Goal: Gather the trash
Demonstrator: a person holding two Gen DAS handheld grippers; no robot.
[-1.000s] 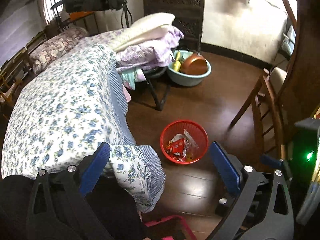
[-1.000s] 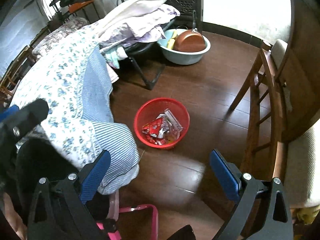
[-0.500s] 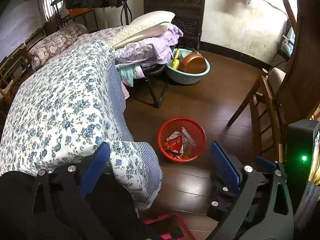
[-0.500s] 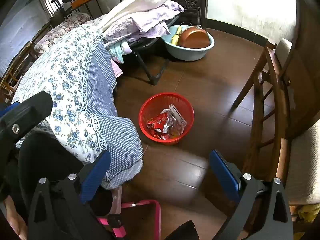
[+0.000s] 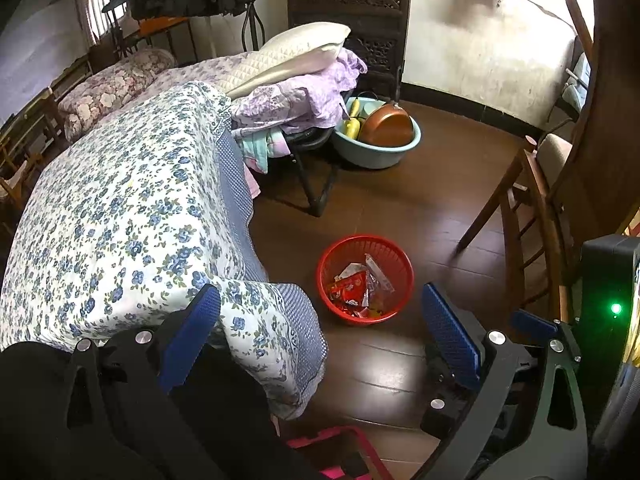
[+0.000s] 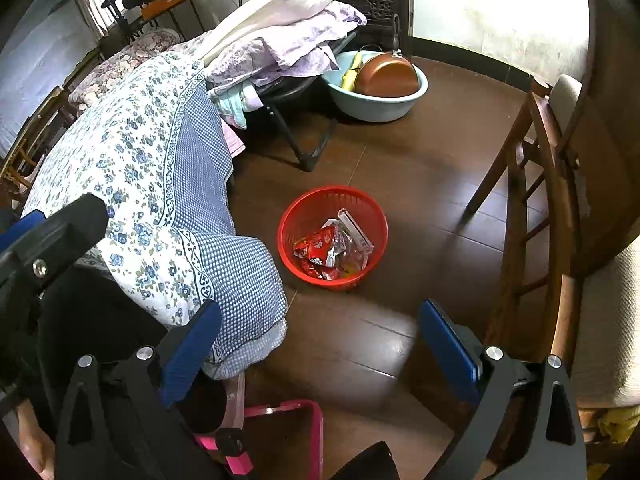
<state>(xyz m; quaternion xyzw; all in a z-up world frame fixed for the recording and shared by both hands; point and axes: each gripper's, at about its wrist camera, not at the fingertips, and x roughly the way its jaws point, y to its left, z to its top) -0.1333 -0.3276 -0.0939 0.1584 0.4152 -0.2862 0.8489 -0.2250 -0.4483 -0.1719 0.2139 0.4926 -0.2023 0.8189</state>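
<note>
Both grippers are idle: left gripper (image 5: 320,320) has its blue pads spread wide with nothing between them, and right gripper (image 6: 320,328) is the same, wide and empty. Both are held high, looking down at the floor.

Trash location: red mesh basket (image 5: 365,279) stands on the dark wood floor (image 5: 420,208), just beside the hanging corner of the floral bedspread (image 5: 120,216). Crumpled wrappers (image 6: 334,246) sit inside it, red and silver foil, well below the rim. No loose trash visible on the floor or on the bedspread in either view.

Nearby clutter: a teal basin (image 6: 374,94) with a copper-coloured pan (image 6: 386,76) beyond the basket, a wooden chair (image 6: 532,208) to the right, a pink frame (image 6: 288,432) at the bottom edge near the person's dark clothing.

Step, my read: the collecting looks finished or nearly so, since everything that reads as trash is already in the basket. Neither gripper is committed to a target.

Next move, if any:
- scan for stray wrappers outside these views, e.g. under the bedspread overhang, which is hidden
- or drop down and take the basket by its rim; thin mesh wall, so pinch the rim squarely and keep it level, otherwise light wrappers spill
- watch clearance against the bedspread corner on the descent
</note>
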